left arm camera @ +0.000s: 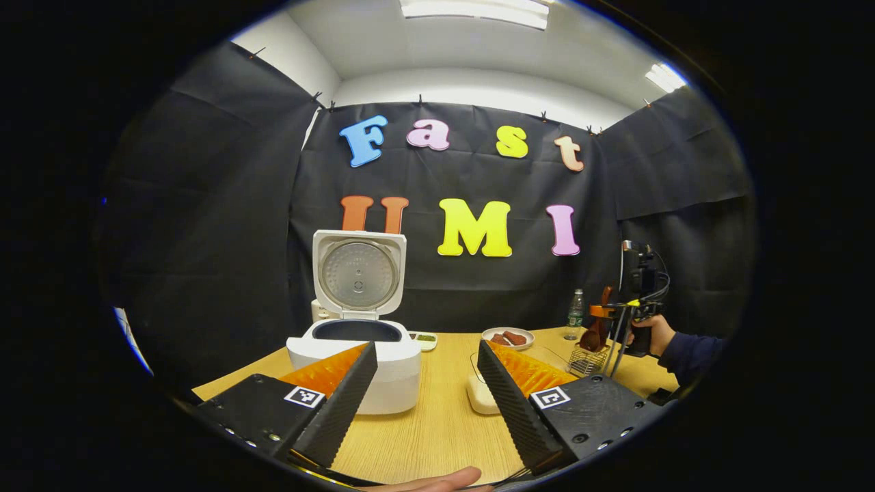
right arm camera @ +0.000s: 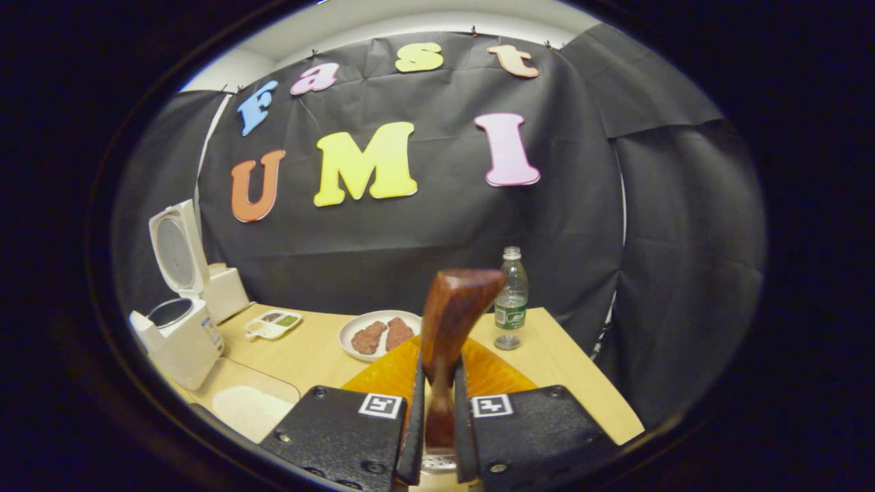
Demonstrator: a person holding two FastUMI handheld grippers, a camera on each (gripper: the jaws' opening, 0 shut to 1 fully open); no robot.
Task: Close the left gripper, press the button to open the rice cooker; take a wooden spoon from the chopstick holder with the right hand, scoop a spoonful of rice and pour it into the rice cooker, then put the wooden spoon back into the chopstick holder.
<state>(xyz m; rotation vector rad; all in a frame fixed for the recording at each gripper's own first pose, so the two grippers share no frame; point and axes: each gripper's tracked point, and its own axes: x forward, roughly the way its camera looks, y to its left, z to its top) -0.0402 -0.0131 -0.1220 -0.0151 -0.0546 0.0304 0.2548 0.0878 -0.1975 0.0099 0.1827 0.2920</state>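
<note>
My right tongs (right arm camera: 437,410) are pinching the handle of the wooden spoon (right arm camera: 451,321), both fingers pressed against it, and the handle stands nearly upright between them. In the left gripper view the same tongs sit off to the side, above the wire chopstick holder (left arm camera: 589,360); the spoon's bowl looks to be at or just above the holder's rim, though I cannot tell whether it has cleared it. My left tongs (left arm camera: 427,383) are spread wide and hold nothing, hovering low over the table (left arm camera: 437,424) and facing the rice cooker (left arm camera: 369,362).

The cooker's lid (left arm camera: 359,273) stands open and upright, with the dark inner pot showing below it, so I judge the button press finished. The tray of rice (right arm camera: 249,410) lies on the table just beside the cooker, between it and my right tongs.

Farther back stand a plate (right arm camera: 355,326) with two brown pieces, a small dish (right arm camera: 273,324) with green in it, and a water bottle (right arm camera: 511,297).

I judge the task to be about a third done: the spoon is gripped, while scooping, pouring into the cooker and returning the spoon are left.
</note>
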